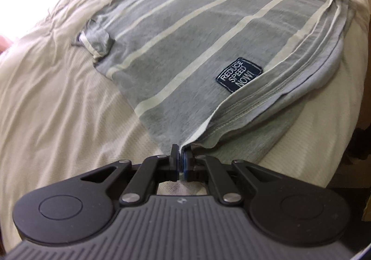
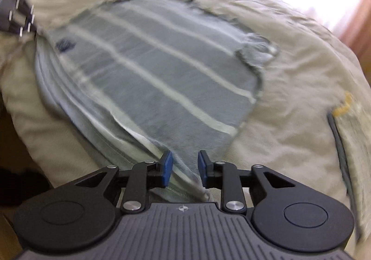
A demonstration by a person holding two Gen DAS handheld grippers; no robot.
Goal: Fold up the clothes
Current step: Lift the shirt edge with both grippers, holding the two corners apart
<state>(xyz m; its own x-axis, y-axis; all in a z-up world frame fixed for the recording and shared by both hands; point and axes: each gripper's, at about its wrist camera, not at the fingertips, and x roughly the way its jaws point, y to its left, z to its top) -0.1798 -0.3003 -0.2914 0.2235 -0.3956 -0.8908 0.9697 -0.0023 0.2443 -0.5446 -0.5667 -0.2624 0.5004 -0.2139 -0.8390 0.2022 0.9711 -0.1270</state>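
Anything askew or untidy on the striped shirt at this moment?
Mostly tidy. The striped shirt lies folded on the bed, but a short sleeve pokes out crumpled past the folded edge, and the hem layers near the patch are fanned rather than aligned. Left gripper pinches one corner; right gripper is open.

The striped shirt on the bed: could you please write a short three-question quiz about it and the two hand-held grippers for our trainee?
1. True or false: the left hand-held gripper is shut on a corner of the striped shirt.
2. The right hand-held gripper is: A open, B shut.
3. Fill in: the dark patch reads "REDUCE ___ NOW!"

Key: 1 true; 2 A; 3 SPEED.
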